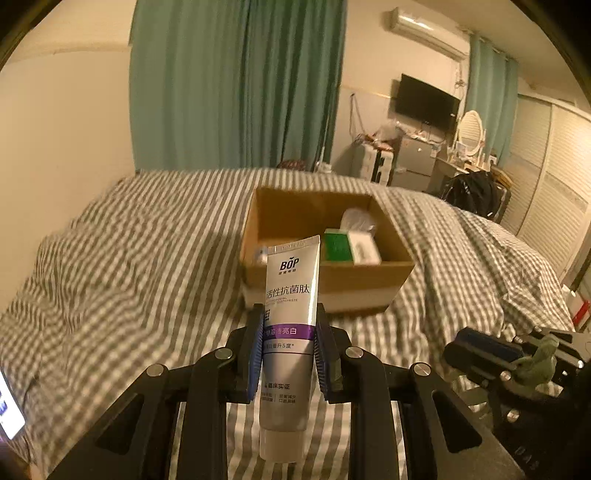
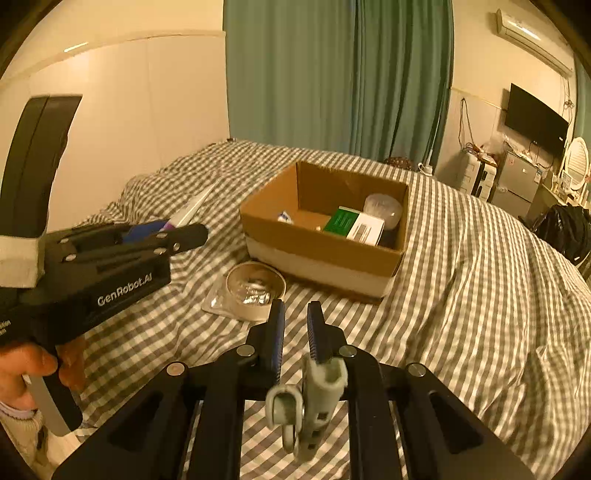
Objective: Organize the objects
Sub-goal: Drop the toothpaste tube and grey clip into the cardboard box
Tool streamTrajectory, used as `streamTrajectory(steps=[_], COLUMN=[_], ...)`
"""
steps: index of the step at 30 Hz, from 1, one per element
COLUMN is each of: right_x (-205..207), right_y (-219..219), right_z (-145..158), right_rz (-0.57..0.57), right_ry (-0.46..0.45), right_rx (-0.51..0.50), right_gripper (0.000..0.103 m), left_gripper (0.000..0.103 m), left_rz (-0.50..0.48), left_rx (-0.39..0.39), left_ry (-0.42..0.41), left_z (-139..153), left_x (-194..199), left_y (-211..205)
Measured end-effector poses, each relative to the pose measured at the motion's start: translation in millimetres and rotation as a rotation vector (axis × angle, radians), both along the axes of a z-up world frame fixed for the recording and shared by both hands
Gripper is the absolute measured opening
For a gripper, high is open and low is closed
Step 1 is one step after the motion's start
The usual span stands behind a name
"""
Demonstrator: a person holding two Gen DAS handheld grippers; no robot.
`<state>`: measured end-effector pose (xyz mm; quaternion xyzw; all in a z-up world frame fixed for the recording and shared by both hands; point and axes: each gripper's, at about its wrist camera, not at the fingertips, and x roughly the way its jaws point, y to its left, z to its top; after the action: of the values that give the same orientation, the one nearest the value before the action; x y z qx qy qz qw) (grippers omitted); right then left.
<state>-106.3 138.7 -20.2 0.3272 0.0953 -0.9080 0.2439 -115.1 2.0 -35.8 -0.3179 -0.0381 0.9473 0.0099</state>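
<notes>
From the left wrist camera, the left gripper has its blue-padded jaws closed against the sides of a white and silver toothpaste tube, which stands upright with its crimped end up and cap down (the brand print reads BOP). Beyond it a bed under a grey and white checked cover fills the lower view, and an open cardboard box rests on that cover, holding a green and white carton and a pale rounded item at the back. Behind the bed hang teal curtains; to the right are a wall-mounted television, an air conditioner above it, and an oval mirror on a cluttered dresser. The other gripper shows at the lower right edge with a small green plush piece on it. From the right wrist camera, the right gripper has its jaws nearly together with a narrow gap at the tips, while a pale green plush toy sits pinched further back between them. The left gripper appears at the left, held by a hand, the tube jutting from it. A round plastic-wrapped container lies on the cover just in front of the box.
</notes>
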Motion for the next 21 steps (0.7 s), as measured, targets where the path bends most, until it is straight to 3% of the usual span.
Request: streamTrajectory(steps=[8,13,21], right_x=[-25.2,-60.3,-131.1], right_y=[0.8,-3.7,-4.3], right_z=[34.7,59.3,71.7], right_rz=[0.025,0.035,0.030], right_ry=[0.054,0.099,0.119], right_rx=[-0.027,-0.027,-0.050], right_gripper=[0.012,0.012,0.012], left_gripper=[0.024,0.024,0.024], left_rz=[-0.009,-0.014,-0.013], left_rx=[-0.021,-0.015,-0.027], left_ry=[0.018,0.020,0.052], left_z=[14.8,18.3,19.6], left_x=[-33.8,-68.5,-132.0], left_y=[6.0,9.0,14.0])
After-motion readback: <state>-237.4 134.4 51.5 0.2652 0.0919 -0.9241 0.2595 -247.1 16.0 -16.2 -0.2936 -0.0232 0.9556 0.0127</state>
